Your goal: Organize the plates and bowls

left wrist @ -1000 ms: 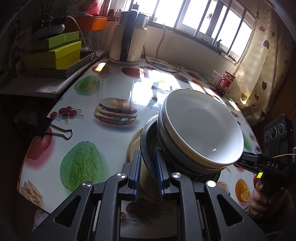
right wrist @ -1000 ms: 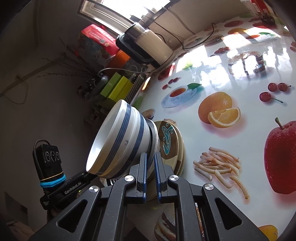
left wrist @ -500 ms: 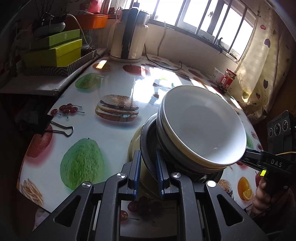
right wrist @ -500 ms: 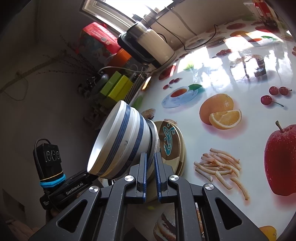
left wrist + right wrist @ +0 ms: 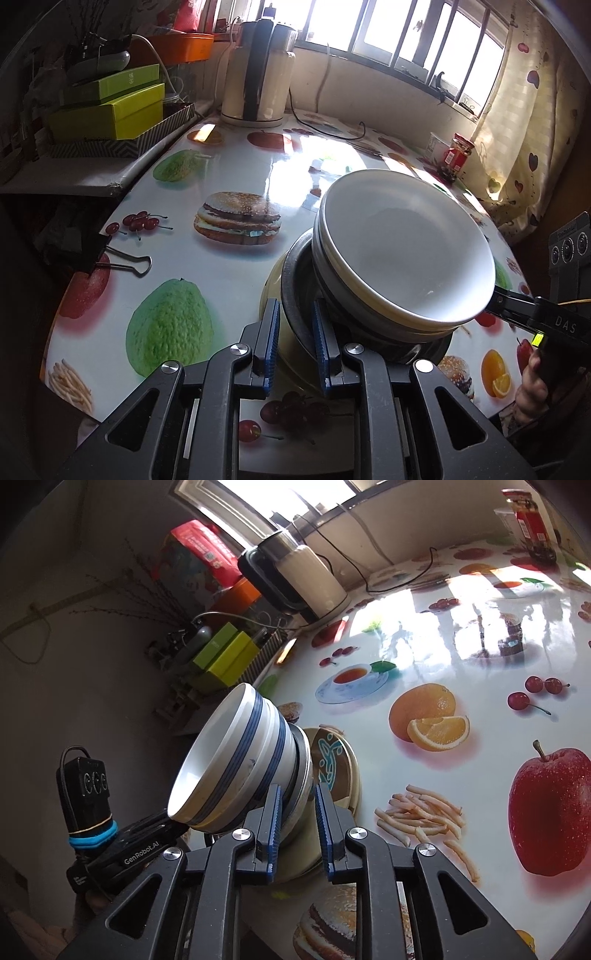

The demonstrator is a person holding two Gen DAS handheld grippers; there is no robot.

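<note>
Two nested white bowls with blue stripes [image 5: 402,251] [image 5: 236,760] sit in a dark grey plate [image 5: 295,273] [image 5: 304,771]. That plate rests on a cream plate with a teal pattern [image 5: 271,291] [image 5: 332,764] on the table. My left gripper [image 5: 295,310] straddles the grey plate's near rim. Its jaws are opening, with a sliver of gap beside the rim. My right gripper [image 5: 299,794] straddles the opposite rim, jaws also opening and clear of it. Each gripper shows in the other's view: the right gripper [image 5: 517,301], the left gripper [image 5: 155,823].
The fruit-print table [image 5: 221,280] curves away at its left edge, where a binder clip [image 5: 122,258] lies. A kettle [image 5: 258,74] with its cord stands at the back. Green boxes [image 5: 110,110] sit on a side shelf, and a red jar [image 5: 458,155] stands by the curtain.
The right gripper's jaws have parted from tight on the grey plate's rim to a clear gap. The left jaws have widened slightly. The stack has stayed in place.
</note>
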